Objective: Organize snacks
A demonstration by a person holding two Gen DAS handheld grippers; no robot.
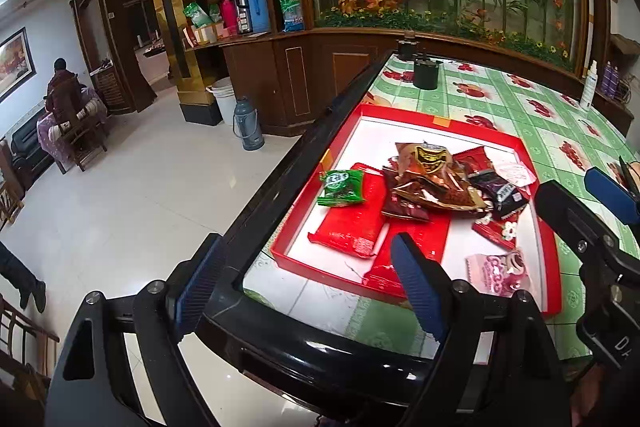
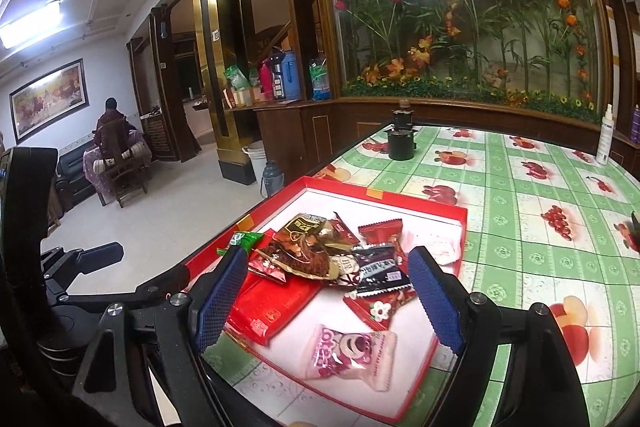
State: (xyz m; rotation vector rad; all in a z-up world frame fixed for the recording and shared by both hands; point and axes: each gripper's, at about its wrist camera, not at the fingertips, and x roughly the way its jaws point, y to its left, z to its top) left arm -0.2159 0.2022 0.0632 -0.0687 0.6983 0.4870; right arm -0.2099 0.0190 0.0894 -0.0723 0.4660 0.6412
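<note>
the right gripper stands wide open with nothing between its 2 blue pads, held low over the near edge of the red tray. the pink bear packet lies just ahead of and slightly below the gap between the pads, well inside it, nearer the right pad than the left one. its long axis runs roughly across the gripper's line, from lower left to upper right, so a straight push forward and down looks likely to meet its short sides; my judgement is that the right gripper is the nearer one for this packet.

the left gripper is also wide open and empty. it straddles the black table edge, its left pad out over the floor and its right pad over the tray's near wall, so the snacks lie ahead and to its right.

beyond the pink packet sits the heap: a red flower packet, a dark purple packet, brown crinkled packets stacked on top, and a green packet at the left. flat red wrappers lie beneath them. all look light, thin and slippery, loosely overlapped. the tray rests on a green checked tablecloth.
</note>
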